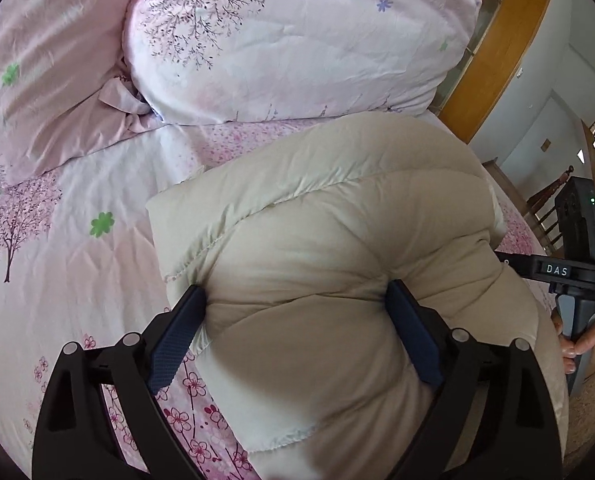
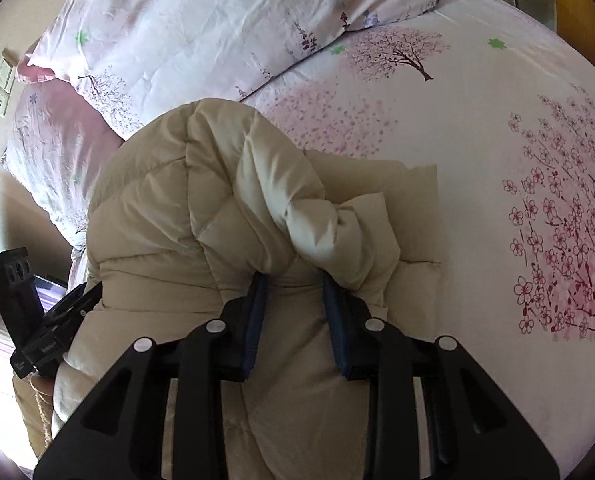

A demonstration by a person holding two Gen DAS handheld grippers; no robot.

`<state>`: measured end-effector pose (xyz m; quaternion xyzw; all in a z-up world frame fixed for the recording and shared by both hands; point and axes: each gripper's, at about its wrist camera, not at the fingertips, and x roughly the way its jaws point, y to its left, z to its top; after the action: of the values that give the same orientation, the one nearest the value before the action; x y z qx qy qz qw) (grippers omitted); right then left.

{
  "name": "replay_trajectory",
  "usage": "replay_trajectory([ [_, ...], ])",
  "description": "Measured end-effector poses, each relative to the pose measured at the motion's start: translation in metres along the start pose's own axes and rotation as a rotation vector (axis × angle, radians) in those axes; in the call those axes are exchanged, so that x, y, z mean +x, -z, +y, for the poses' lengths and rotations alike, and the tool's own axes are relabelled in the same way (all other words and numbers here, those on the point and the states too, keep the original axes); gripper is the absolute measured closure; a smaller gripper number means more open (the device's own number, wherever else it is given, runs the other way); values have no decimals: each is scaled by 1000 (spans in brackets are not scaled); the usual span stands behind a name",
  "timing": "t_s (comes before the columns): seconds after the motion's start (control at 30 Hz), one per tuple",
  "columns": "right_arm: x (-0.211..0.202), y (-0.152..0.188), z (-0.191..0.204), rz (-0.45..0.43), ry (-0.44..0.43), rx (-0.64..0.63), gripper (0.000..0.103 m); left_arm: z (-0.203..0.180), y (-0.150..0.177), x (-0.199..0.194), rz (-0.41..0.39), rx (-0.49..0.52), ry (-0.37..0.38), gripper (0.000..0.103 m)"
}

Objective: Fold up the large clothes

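A beige quilted puffer jacket lies bunched on the pink blossom-print bed sheet. My left gripper straddles a thick bulge of it, jaws wide, both blue pads dented into the padding with creases running to them. In the right wrist view the jacket is doubled over, a rolled fold resting over the tips of my right gripper. Its jaws stand narrow, with padding pinched between the pads. The right tool's black body, held by a hand, reaches in at the jacket's right side.
Two floral pillows lie at the head of the bed beyond the jacket. A wooden frame rises at the far right. Bare sheet spreads to the right of the jacket. A wall socket is at the left.
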<state>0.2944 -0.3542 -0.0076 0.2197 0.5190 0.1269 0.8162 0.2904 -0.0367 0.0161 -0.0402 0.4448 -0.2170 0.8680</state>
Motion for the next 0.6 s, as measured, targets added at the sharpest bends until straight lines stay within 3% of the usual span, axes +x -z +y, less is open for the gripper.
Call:
replay_trajectory([
  [0.07, -12, 0, 0, -5, -20, 7, 63, 2, 2, -11, -32, -34, 26, 14],
  [0.13, -34, 8, 2, -31, -83, 6, 17, 10, 8, -31, -64, -88, 106, 15],
  [0.17, -44, 12, 2, -50, -101, 2, 11, 17, 11, -39, -76, -122, 152, 15],
  [0.3, -68, 26, -7, -53, -170, 3, 2, 49, 26, -60, -73, -252, 296, 15],
  [0.5, -41, 38, -54, 108, -263, 202, 2, 67, 45, -52, 7, -346, 365, 15],
  [0.6, -30, 40, -61, 143, -306, 232, 2, 63, 50, -44, 42, -355, 413, 15],
])
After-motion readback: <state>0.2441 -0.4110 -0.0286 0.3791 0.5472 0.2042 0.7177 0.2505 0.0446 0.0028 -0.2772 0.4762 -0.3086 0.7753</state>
